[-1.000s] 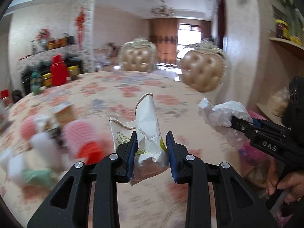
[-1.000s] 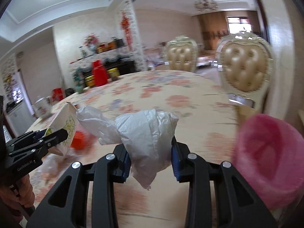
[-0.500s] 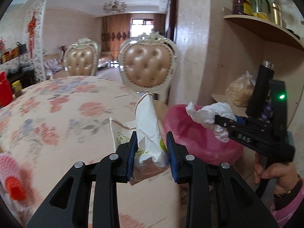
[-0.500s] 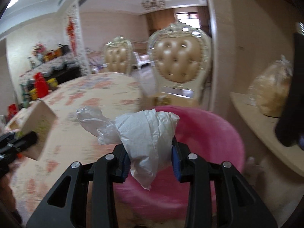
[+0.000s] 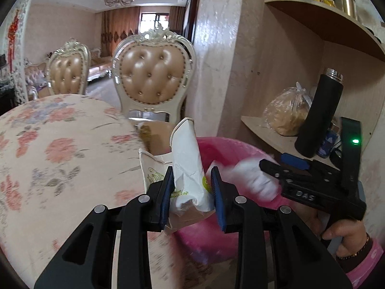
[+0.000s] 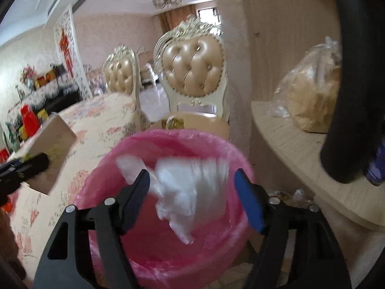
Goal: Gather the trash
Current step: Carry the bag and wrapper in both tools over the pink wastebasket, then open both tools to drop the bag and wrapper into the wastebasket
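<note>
My left gripper (image 5: 192,183) is shut on a crumpled white paper bag (image 5: 186,168) with green print, held at the table's edge beside the pink-lined trash bin (image 5: 231,149). My right gripper (image 6: 195,190) is open above the bin (image 6: 168,240). A white crumpled plastic bag (image 6: 190,187), blurred, hangs loose between its spread jaws over the bin's mouth. In the left wrist view the right gripper (image 5: 279,168) and the white plastic (image 5: 250,175) show over the bin. In the right wrist view the paper bag (image 6: 55,144) shows at the left.
A round table with a floral cloth (image 5: 60,149) lies to the left. Two padded chairs (image 5: 154,79) stand behind it. A corner shelf (image 5: 276,134) at the right holds a black flask (image 5: 317,113) and a bagged loaf (image 5: 286,113), close to the bin.
Both grippers swung right from the table to the pink bin. My right gripper opened and let go of the white plastic bag over the bin. The left still grips the paper bag.
</note>
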Available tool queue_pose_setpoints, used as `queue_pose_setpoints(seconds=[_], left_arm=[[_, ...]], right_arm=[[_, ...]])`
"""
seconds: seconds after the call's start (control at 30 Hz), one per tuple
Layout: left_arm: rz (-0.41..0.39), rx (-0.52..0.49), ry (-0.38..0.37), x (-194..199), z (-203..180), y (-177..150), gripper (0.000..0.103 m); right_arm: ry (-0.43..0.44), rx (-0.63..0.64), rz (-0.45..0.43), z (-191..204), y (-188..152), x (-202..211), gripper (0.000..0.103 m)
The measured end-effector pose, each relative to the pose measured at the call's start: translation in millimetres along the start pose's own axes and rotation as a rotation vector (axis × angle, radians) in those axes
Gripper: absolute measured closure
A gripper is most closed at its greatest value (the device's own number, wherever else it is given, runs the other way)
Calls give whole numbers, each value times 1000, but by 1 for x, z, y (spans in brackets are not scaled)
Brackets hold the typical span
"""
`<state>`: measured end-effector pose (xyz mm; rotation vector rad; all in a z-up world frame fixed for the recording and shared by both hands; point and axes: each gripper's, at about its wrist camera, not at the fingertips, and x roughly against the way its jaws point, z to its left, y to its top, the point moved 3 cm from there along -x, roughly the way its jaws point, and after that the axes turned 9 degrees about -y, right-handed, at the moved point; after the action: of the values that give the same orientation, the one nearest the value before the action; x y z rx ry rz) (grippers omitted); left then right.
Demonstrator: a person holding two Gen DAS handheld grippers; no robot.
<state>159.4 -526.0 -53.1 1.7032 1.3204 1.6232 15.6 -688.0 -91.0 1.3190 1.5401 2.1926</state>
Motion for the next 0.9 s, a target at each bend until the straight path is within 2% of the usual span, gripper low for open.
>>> queue_pose_setpoints(seconds=[0.2, 0.3, 0.33, 0.37, 0.4, 0.57, 0.73, 0.9], left_arm=[[29, -17, -47, -37, -14, 6, 74], [49, 2, -77, -55, -18, 4, 66], [47, 3, -67, -57, -18, 4, 49], [39, 4, -57, -57, -16, 4, 27], [9, 12, -45, -53, -14, 4, 21], [-50, 49, 13, -14, 6, 3, 19], [-82, 72, 169, 55, 42, -12, 14], [-90, 135, 347, 131, 80, -48, 14]], right_arm=[[-42, -55, -41, -30, 6, 19, 32], [-56, -79, -58, -39, 5, 30, 32], [-58, -82, -63, -42, 4, 33, 32], [-58, -84, -66, -44, 3, 37, 32], [-54, -85, -67, -43, 2, 39, 32], [-16, -65, -80, -21, 2, 45, 32], [77, -1, -88, 28, 4, 53, 32], [192, 68, -70, 92, -3, 58, 32]])
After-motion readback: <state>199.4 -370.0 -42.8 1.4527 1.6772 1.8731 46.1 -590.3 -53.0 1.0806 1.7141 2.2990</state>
